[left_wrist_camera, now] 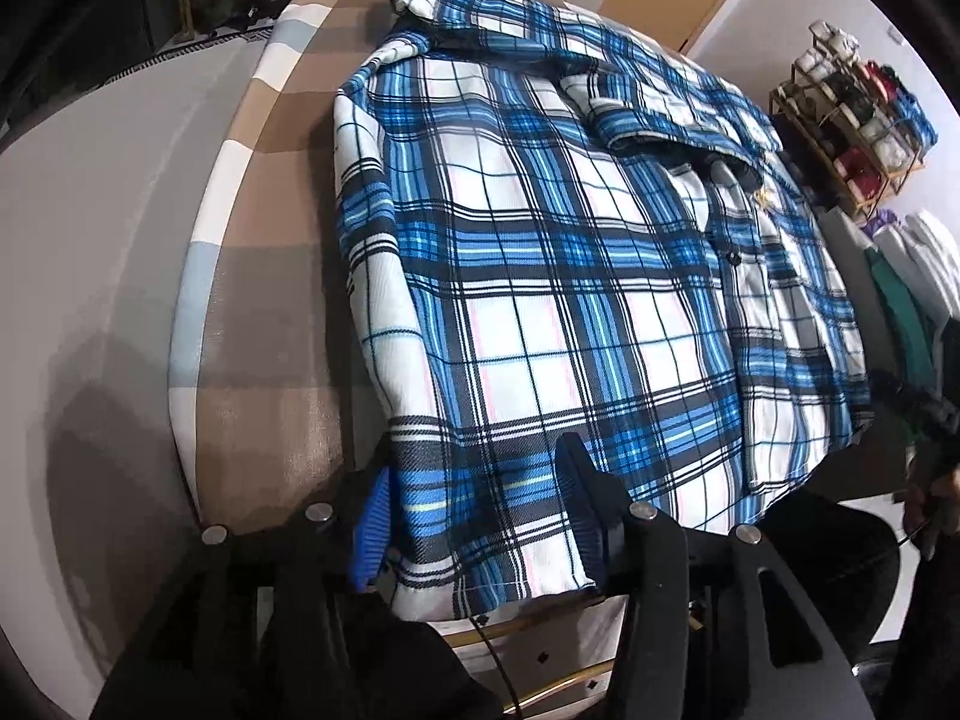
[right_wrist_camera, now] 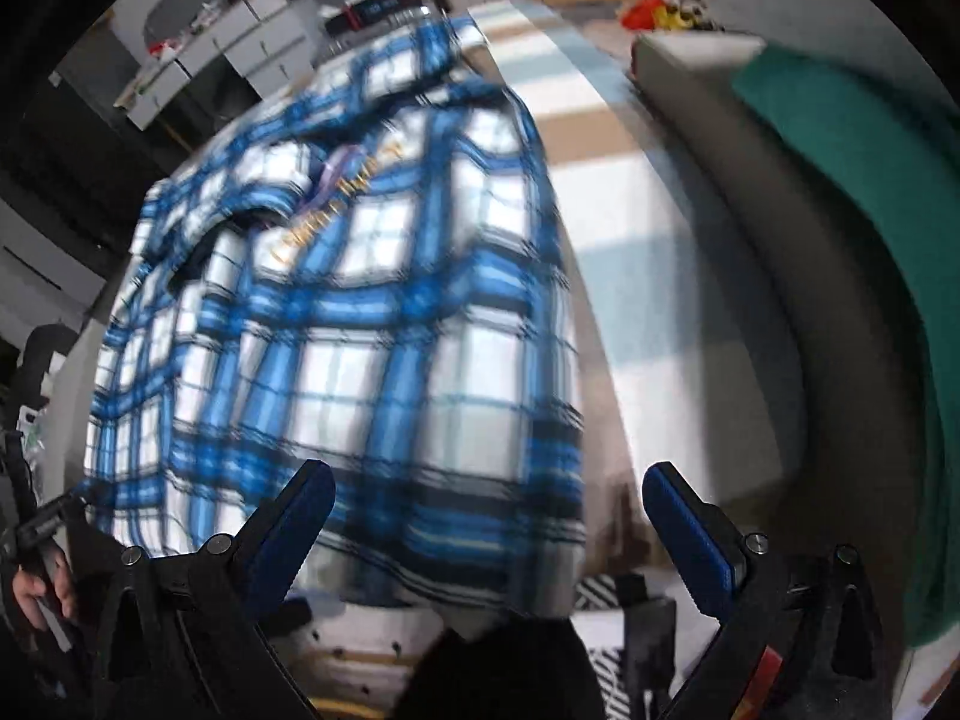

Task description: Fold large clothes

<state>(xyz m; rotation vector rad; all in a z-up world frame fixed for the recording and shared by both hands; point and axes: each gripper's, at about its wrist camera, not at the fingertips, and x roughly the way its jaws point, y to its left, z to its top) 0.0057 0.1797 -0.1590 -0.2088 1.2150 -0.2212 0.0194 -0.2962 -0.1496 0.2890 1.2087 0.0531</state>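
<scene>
my left gripper (left_wrist_camera: 480, 507) points steeply down at the near hem of the plaid shirt (left_wrist_camera: 570, 276). its jaws stand part-way apart, and the hem's near left corner lies between the two blue pads (left_wrist_camera: 373, 531). the left pad sits at the shirt's folded left edge; the right finger rests on top of the cloth. from this view i cannot tell whether the pads press on the fabric, and there is visible slack between them.

the plaid shirt lies folded on the checked table cover (left_wrist_camera: 270, 192), sleeves turned in, collar toward the far end, button placket running along its right half. its near hem hangs slightly past the table's near edge, directly ahead of both grippers.

my right gripper (right_wrist_camera: 489, 501) is wide apart and holds nothing. the view is motion-blurred. its left pad (right_wrist_camera: 297, 525) sits over the shirt's near hem; its right pad (right_wrist_camera: 690, 531) lies off the shirt, over the table cover beside the right edge.

a green cloth (right_wrist_camera: 864, 192) lies well apart, to the right.
</scene>
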